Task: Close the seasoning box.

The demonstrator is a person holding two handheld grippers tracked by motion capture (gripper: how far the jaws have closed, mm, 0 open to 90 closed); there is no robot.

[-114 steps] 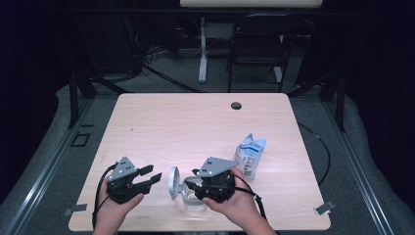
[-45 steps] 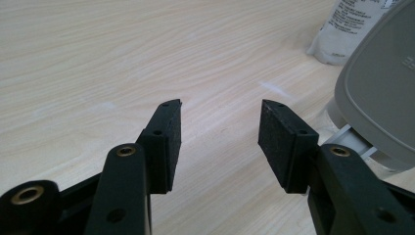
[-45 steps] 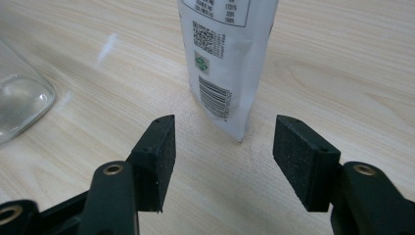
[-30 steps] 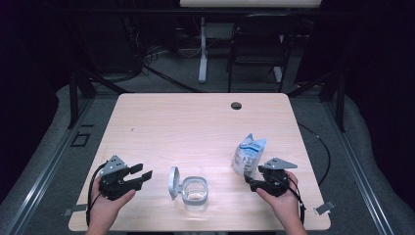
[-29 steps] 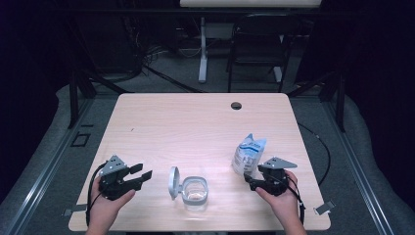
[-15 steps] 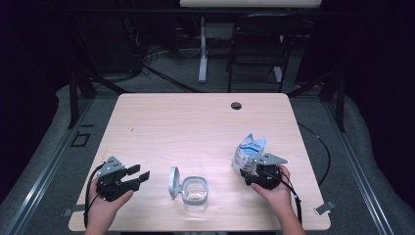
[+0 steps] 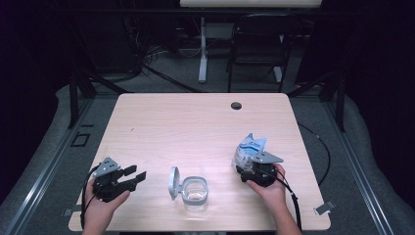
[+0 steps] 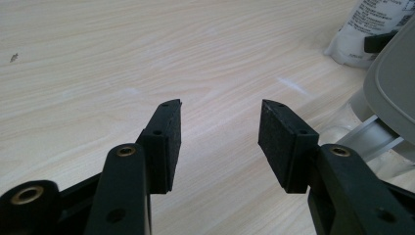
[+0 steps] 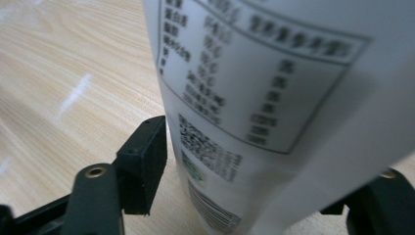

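Note:
A white and blue printed pouch point(image 7: 250, 147) stands upright on the right side of the table. My right gripper point(image 7: 245, 166) is at its near side, open, with the pouch's lower part point(image 9: 274, 98) between the jaws. The left pad point(image 9: 147, 161) is right at the pouch's edge, and the other pad is hidden behind it. A clear square container point(image 7: 195, 191) sits at the front middle, its grey hinged lid point(image 7: 173, 182) standing open. My left gripper point(image 7: 136, 174) rests at the front left, open and holding nothing point(image 8: 220, 142), pointing toward the lid point(image 8: 396, 83).
The light wooden table point(image 7: 195, 127) has a dark round cable hole point(image 7: 236, 105) near its far edge. Dark floor, frame rails and a chair lie beyond the table. A cable trails from each gripper off the front edge.
My right gripper left the container, went to the right, then came forward and left so its jaws now straddle the pouch. The left gripper drew back slightly toward the front left corner.

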